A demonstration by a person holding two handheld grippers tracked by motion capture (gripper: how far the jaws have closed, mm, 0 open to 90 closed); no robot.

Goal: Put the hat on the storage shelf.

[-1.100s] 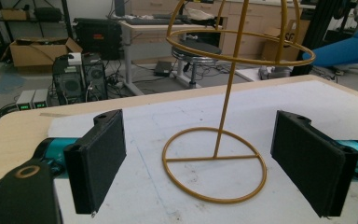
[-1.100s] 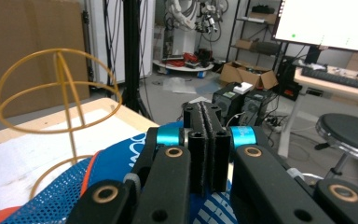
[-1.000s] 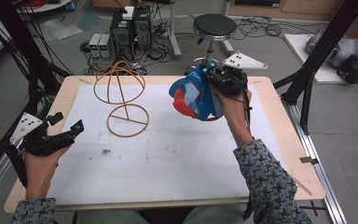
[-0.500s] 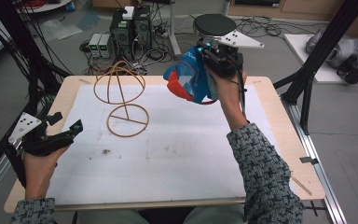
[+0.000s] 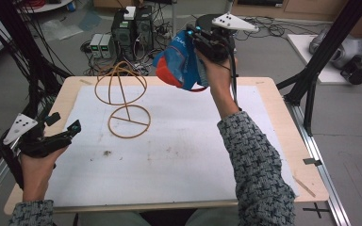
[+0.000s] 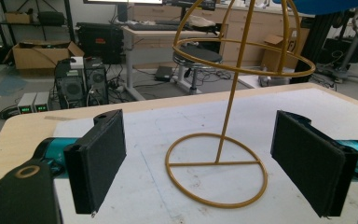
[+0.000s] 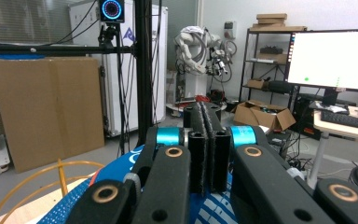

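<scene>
The right gripper (image 5: 199, 36) has climbed over the last second, carrying the blue and red cap (image 5: 179, 66) from low over the counter's middle to well above its far edge, the arm now stretched out and up. Its jaws are pressed together on the cap's fabric, which hangs below and to the left of the gripper in the high view; in the right gripper view the blue cloth (image 7: 121, 186) bunches under the closed jaws. My guess is that the lift is meant to clear the top of the gold wire hat stand (image 5: 122, 96), whose domed frame rises from a ring base on the white mat of the counter (image 5: 264, 94), so the cap can come down over the dome. The cap is to the right of the dome and apart from it, so it has yet to travel sideways. The left gripper (image 5: 59, 134) has not moved: it rests near the counter's left edge, jaws spread wide, empty, pointed at the stand, with the stand's ring base (image 6: 216, 175) lying between its pads in the left gripper view. Nothing on the mat blocks the way; the thin wire frame looks light and could tip if the cap snags it.
</scene>
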